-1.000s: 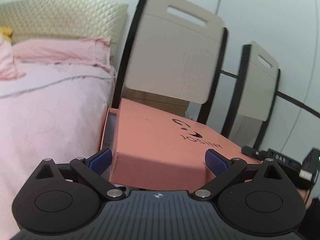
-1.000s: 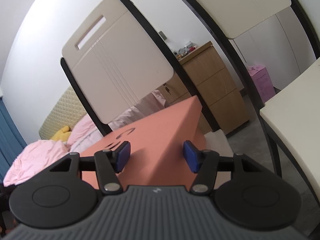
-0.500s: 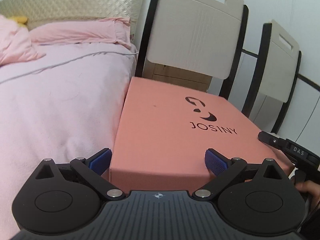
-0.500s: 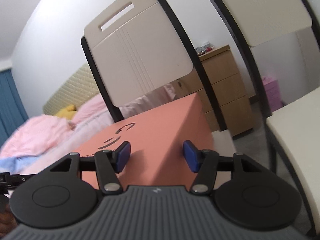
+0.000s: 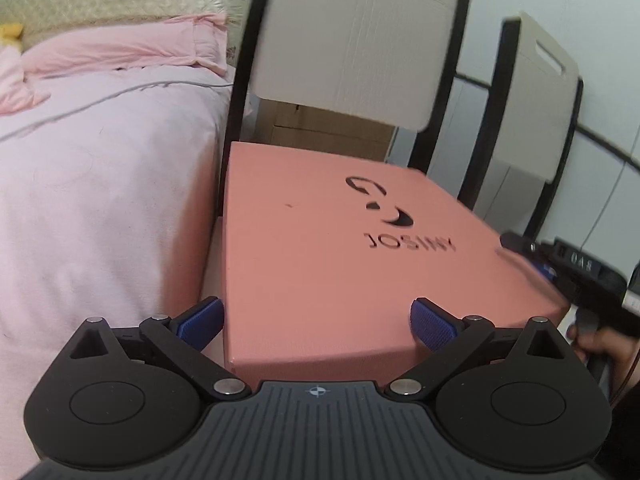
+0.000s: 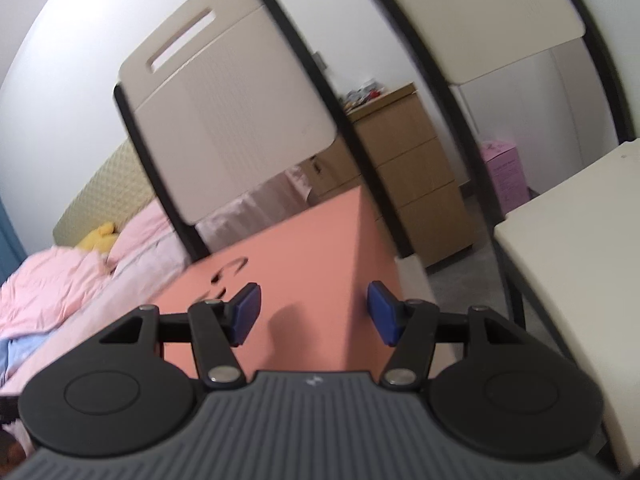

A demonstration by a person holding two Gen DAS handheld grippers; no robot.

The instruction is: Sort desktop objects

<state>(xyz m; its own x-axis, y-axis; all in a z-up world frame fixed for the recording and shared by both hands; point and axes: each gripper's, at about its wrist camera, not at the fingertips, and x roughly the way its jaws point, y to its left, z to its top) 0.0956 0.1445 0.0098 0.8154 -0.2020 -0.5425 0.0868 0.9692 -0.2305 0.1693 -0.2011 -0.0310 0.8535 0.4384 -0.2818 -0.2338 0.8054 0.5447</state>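
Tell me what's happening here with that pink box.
A person works a handheld gripper in each hand around a salmon-pink JOSINY box sitting on a chair seat beside a bed. The left gripper is open, its blue pads straddling the box's near end. The right gripper is also open at another corner. Whether the pads touch is unclear.

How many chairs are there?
2. One chair stands right behind the pink box, next to the bed. The other chair stands further right. More may be out of view.
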